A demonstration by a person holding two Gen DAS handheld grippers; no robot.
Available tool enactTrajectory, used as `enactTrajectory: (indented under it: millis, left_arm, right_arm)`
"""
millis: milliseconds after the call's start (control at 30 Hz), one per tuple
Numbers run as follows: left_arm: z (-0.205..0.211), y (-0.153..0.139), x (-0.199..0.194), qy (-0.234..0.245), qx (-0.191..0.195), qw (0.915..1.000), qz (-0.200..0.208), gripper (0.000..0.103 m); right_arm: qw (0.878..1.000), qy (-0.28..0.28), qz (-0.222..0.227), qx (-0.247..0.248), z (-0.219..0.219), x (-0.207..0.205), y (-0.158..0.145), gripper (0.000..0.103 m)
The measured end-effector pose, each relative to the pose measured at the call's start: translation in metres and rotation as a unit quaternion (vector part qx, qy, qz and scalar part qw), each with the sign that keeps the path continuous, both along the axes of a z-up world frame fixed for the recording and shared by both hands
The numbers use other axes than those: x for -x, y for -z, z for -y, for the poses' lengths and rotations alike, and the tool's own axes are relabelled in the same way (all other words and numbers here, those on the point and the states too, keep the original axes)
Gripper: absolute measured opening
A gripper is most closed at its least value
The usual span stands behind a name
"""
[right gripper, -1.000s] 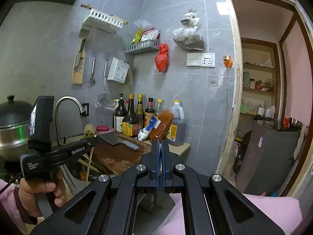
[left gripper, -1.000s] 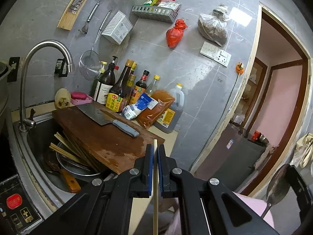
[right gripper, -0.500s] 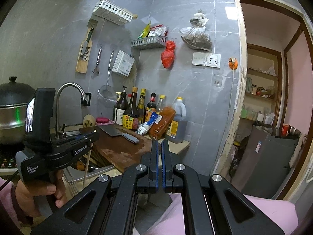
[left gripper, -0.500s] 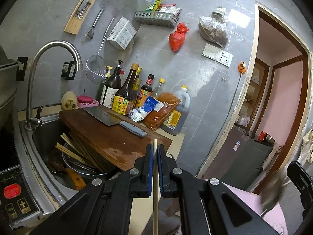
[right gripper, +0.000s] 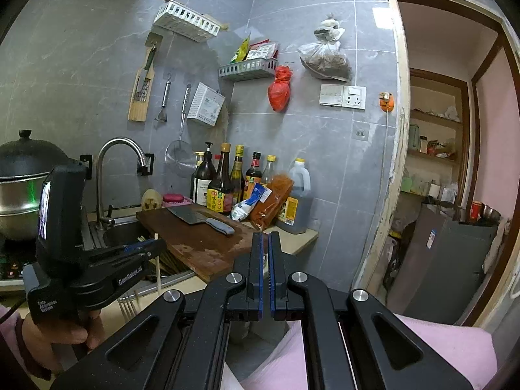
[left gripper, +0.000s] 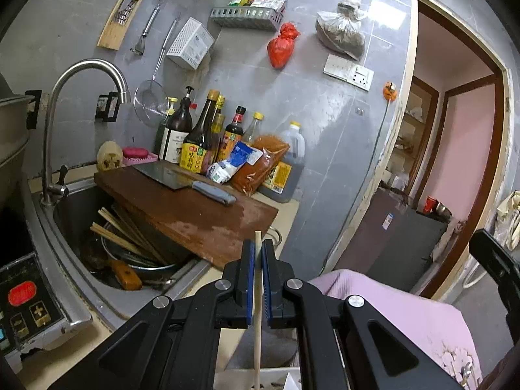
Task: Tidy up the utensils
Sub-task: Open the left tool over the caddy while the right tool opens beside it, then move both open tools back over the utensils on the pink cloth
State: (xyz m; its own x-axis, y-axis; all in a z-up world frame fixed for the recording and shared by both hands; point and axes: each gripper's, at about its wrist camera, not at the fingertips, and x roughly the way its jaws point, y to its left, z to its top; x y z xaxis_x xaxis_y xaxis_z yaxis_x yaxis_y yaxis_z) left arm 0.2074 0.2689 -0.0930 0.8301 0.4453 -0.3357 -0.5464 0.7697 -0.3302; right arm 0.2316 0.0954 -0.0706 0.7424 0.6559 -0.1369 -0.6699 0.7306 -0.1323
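Note:
My left gripper [left gripper: 256,247] is shut on a pale wooden chopstick [left gripper: 257,325] that stands upright between its blue pads, held in the air in front of the counter. The same gripper [right gripper: 152,243] and chopstick [right gripper: 157,271] show at the left of the right wrist view. My right gripper [right gripper: 266,240] is shut, with a thin gap between the pads; earlier it carried a metal spoon, which I cannot see between the pads now. More chopsticks [left gripper: 120,234] lie in the sink [left gripper: 78,260] under a wooden cutting board [left gripper: 195,217] with a cleaver [left gripper: 185,182] on it.
Sauce bottles [left gripper: 201,136] and an oil jug [left gripper: 286,169] line the back of the counter. A white holder [left gripper: 190,44], strainer [left gripper: 149,97] and knife rack [left gripper: 122,13] hang on the wall. A faucet [left gripper: 65,97] arches over the sink. A doorway [left gripper: 455,162] opens at right.
Both grippers have risen and shifted slightly, so the counter and sink sit lower and a little to the right in view. The spoon at the left view's right edge is out of sight.

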Motion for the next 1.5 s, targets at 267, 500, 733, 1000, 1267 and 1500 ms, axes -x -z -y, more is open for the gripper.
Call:
enactTrajectory:
  millis: [267, 500, 733, 1000, 1267, 1500]
  left_arm:
    - [0.001, 0.004, 0.005, 0.015, 0.020, 0.9996, -0.011, 0.005]
    - [0.005, -0.002, 0.012, 0.027, 0.029, 0.9991, -0.016, 0.039]
    - [0.023, -0.024, 0.022, 0.037, 0.020, 0.9990, -0.017, 0.056]
    - [0.066, -0.053, 0.023, 0.071, -0.015, 0.9971, -0.021, 0.080]
    - [0.137, -0.076, 0.014, 0.135, -0.057, 0.9890, -0.021, 0.096]
    - [0.201, -0.085, 0.005, 0.186, -0.068, 0.9800, -0.009, 0.100]
  right_arm:
    - [1.000, 0.008, -0.012, -0.006, 0.011, 0.003, 0.002, 0.003]
    - [0.998, 0.039, -0.031, -0.026, 0.034, 0.003, -0.005, 0.004]
    - [0.994, 0.079, -0.056, -0.059, 0.075, 0.005, -0.009, 0.041]
    - [0.984, 0.141, -0.066, -0.092, 0.135, 0.017, -0.015, 0.056]
    - [0.972, 0.201, -0.055, -0.111, 0.206, 0.031, -0.024, 0.079]
    - [0.963, 0.242, -0.050, -0.107, 0.266, 0.041, -0.025, 0.089]
